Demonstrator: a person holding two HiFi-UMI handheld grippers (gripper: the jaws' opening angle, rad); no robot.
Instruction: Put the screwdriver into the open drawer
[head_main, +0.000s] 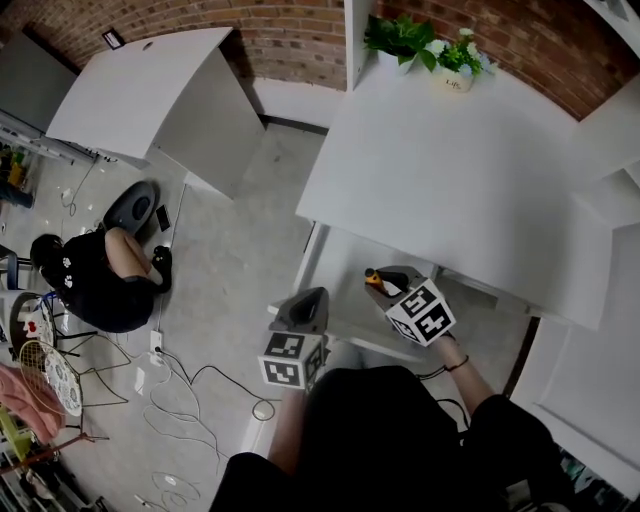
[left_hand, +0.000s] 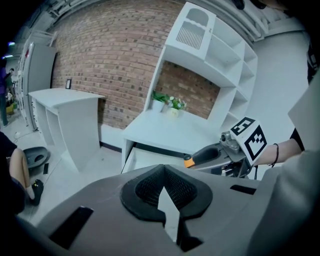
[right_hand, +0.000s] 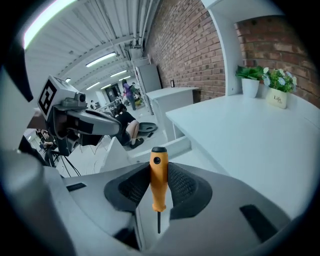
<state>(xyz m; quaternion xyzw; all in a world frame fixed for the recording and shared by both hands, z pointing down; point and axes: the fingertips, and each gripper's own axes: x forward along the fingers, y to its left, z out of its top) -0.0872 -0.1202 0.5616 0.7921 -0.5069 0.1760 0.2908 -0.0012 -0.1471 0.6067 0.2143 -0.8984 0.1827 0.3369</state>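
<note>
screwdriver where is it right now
The screwdriver is clamped in the right claw, orange handle forward; in the head view it hovers over the open drawer of the white desk.

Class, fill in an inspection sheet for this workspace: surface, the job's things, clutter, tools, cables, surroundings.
Surface: white desk, holding only the plants.
Job's things: orange-handled screwdriver in the right tool; drawer open under the desk.
Clutter: two potted plants at the desk's back edge.
Tools: right tool shut on the screwdriver, above the drawer; left tool open, nothing between its jaws.
Cables: loose cables on the floor.
Surroundings: brick wall, second white desk, person sitting on the floor.
</note>
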